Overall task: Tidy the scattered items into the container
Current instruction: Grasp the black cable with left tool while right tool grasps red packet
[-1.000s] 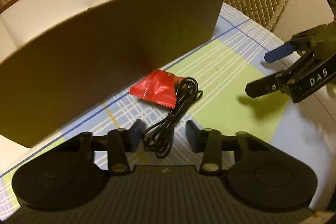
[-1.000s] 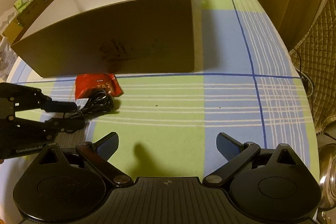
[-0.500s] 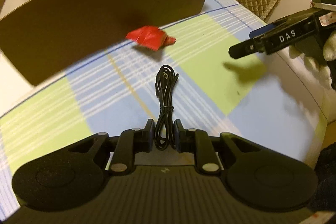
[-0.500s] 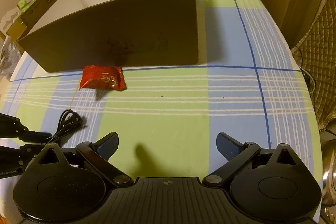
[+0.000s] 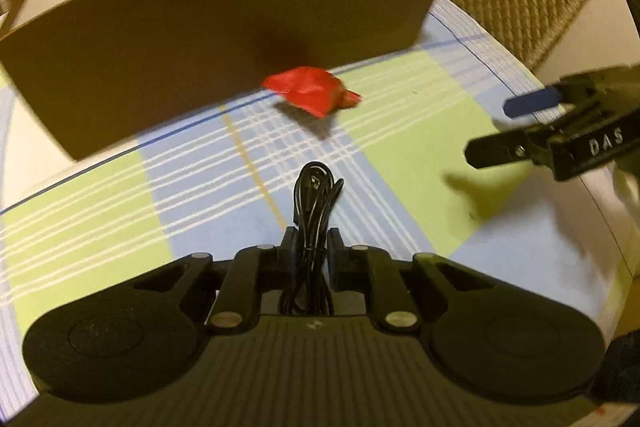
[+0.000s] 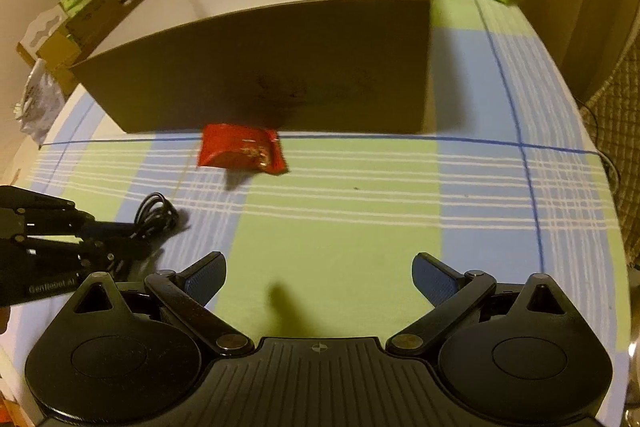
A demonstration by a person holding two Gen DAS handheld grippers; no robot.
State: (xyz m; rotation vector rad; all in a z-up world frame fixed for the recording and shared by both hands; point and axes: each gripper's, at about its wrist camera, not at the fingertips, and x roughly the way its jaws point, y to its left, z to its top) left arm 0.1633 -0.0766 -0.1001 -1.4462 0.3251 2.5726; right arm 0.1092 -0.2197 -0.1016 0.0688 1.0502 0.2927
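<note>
**Cable in hand, box ahead**

The left gripper (image 5: 312,245) has its fingers pressed narrow on a bundled black cable (image 5: 314,203), which juts forward out of the grip and looks lifted off the checked counter (image 6: 360,251); the right wrist view shows the loop (image 6: 156,213) hanging above its own shadow. The right gripper (image 6: 318,277) hovers to the right with its fingers spread wide and nothing between them.

The container, a brown cardboard box (image 5: 224,39) with a white inside, stands at the far side of the counter, open at the top. A dark rounded thing peeks above the near wall in the right wrist view; what it is cannot be told. A red snack packet (image 6: 240,149) lies on the counter just in front of the box's near wall, close to it or touching.

The step in hand appears to be carrying the cable to the box. The next move calls for raising it above the near wall, bringing it over the opening and only then releasing, since the dangling loop could catch on the rim. The red packet is left to collect, and the free right gripper is well placed for it.
</note>
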